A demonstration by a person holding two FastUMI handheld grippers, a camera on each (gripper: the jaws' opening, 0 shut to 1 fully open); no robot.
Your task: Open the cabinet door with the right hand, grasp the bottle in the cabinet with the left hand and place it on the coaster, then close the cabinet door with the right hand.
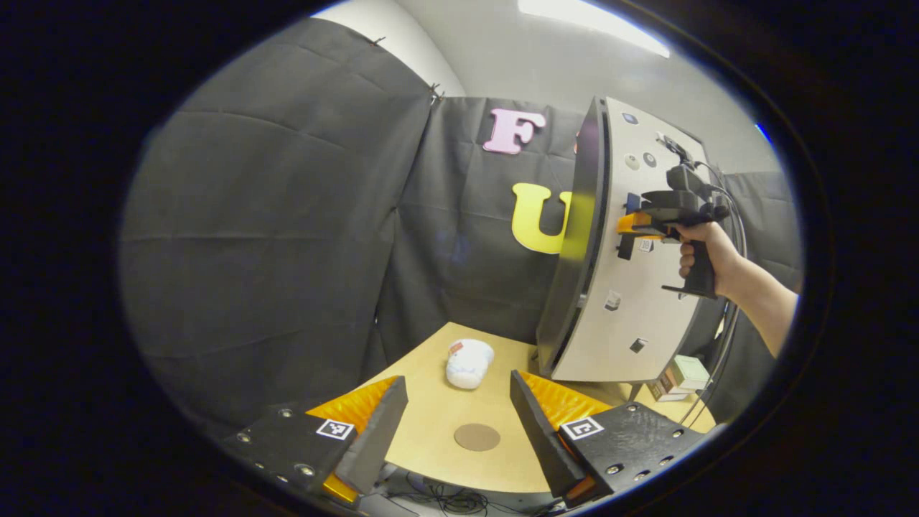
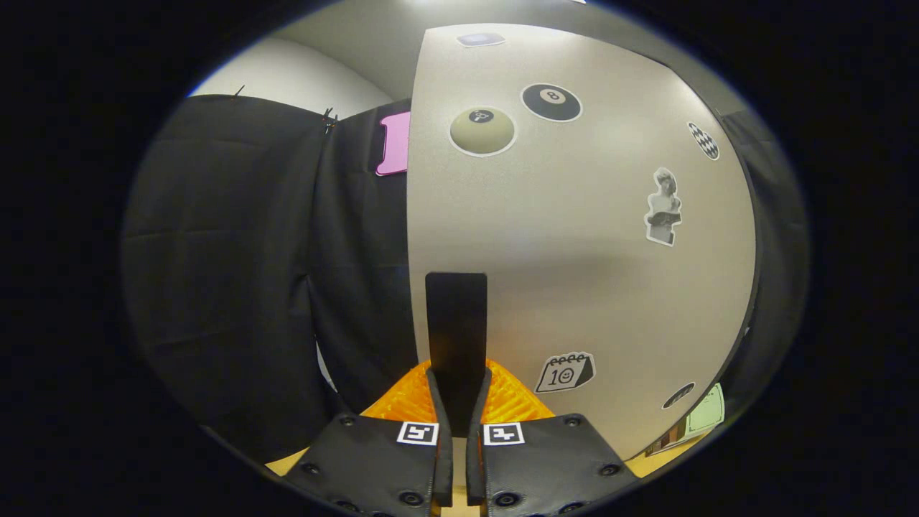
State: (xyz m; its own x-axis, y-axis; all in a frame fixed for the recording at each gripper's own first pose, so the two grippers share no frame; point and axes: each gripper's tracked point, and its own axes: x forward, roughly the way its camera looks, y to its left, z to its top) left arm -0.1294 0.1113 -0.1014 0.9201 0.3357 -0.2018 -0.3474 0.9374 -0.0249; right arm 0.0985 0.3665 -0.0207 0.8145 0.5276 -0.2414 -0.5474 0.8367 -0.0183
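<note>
The cabinet's pale door, dotted with stickers, stands upright at the right of the wooden table, with only a narrow gap to the dark cabinet body. A hand holds my right gripper against that door. In the right gripper view, my right gripper is shut on the door's black vertical handle, and the door is close ahead. My left gripper hangs open over the table's near edge. A round brown coaster lies between its fingers, and beyond it a white bottle lies on its side.
Small boxes sit on the table behind the cabinet's lower right corner. Cables trail down from the right gripper. Black cloth walls close in the left and back. Loose wires lie below the table's front edge.
</note>
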